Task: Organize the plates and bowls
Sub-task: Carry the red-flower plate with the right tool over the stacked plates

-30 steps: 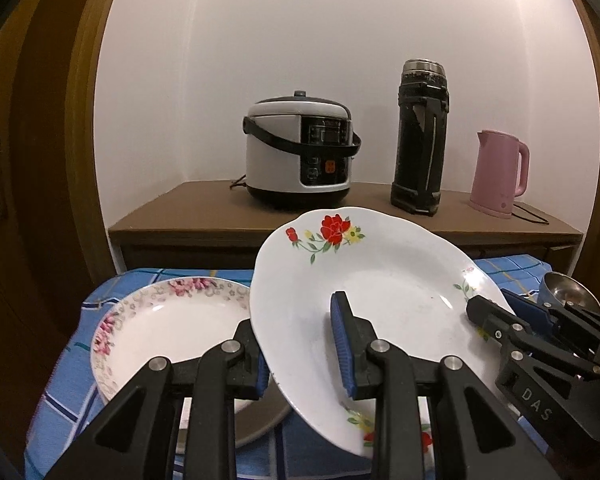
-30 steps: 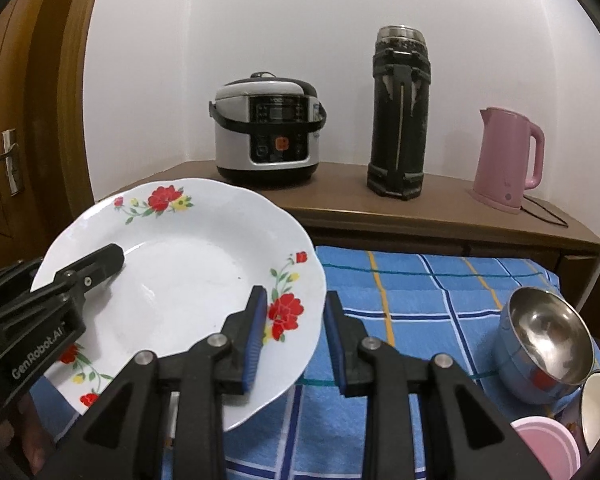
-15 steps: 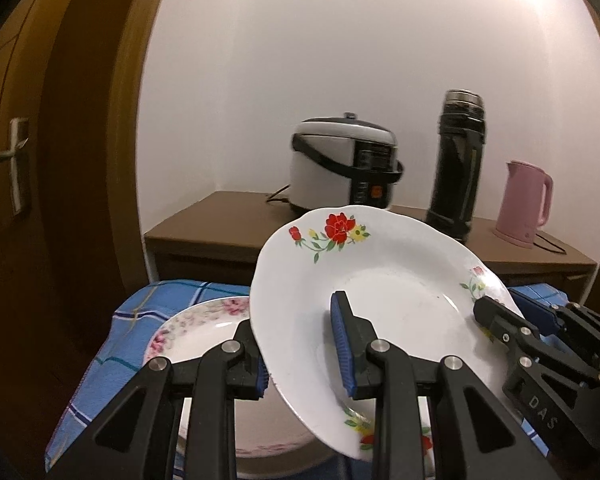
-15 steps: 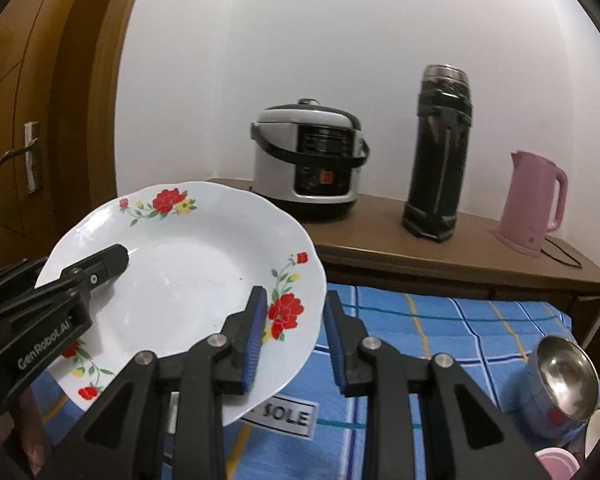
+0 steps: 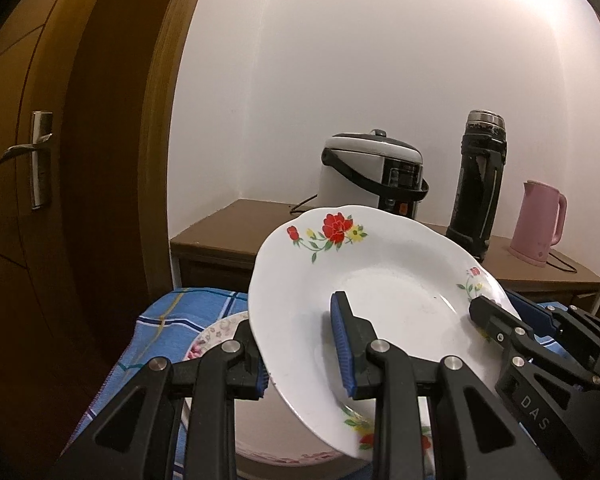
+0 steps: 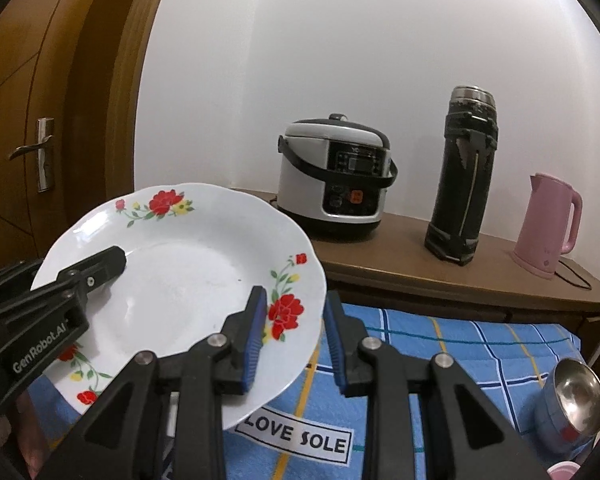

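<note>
Grippers (image 5: pixel 304 344) (image 6: pixel 294 332) and red-flowered plate (image 5: pixel 380 280) higher, farther left than before.

Both views are dim and warm, with strong fisheye bending and black corners. The white wall (image 5: pixel 380 80) glows brightest toward one o'clock (the lamp itself is out of frame). The door (image 6: pixel 40 120) at nine o'clock sits in brown shadow. Soft sheen marks the plate (image 6: pixel 148 280); close foreground parts look slightly soft.
</note>
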### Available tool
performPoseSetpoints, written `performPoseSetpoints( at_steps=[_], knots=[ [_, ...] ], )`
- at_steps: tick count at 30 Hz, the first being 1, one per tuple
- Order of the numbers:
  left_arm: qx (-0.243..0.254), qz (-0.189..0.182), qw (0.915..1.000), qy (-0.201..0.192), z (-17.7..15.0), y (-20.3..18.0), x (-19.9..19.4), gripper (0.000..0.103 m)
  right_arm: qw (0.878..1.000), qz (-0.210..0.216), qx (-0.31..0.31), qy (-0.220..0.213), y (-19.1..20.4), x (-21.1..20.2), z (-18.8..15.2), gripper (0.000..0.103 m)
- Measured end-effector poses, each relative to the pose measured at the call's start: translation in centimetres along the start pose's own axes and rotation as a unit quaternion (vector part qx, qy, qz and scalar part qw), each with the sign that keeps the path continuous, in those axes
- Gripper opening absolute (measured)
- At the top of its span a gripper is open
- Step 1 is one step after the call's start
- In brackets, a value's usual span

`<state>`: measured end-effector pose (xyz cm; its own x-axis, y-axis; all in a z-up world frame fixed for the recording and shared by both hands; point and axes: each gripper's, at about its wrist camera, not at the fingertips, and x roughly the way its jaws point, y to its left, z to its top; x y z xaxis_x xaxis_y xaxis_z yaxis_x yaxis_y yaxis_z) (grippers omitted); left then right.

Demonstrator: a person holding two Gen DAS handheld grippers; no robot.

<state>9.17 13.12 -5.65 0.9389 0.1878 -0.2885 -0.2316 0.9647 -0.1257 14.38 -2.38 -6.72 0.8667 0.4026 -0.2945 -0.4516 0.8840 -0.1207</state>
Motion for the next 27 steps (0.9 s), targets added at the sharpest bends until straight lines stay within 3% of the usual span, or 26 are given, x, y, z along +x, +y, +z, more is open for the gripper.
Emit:
performPoseSetpoints(
  at_steps=[27],
  knots=[
    [-0.051,0.039,0.9977,0.021,0.2,4.4,1.8,0.03,0.999,0.029,-0.02,0.006,3.8,3.4,1.2,0.029]
  ],
)
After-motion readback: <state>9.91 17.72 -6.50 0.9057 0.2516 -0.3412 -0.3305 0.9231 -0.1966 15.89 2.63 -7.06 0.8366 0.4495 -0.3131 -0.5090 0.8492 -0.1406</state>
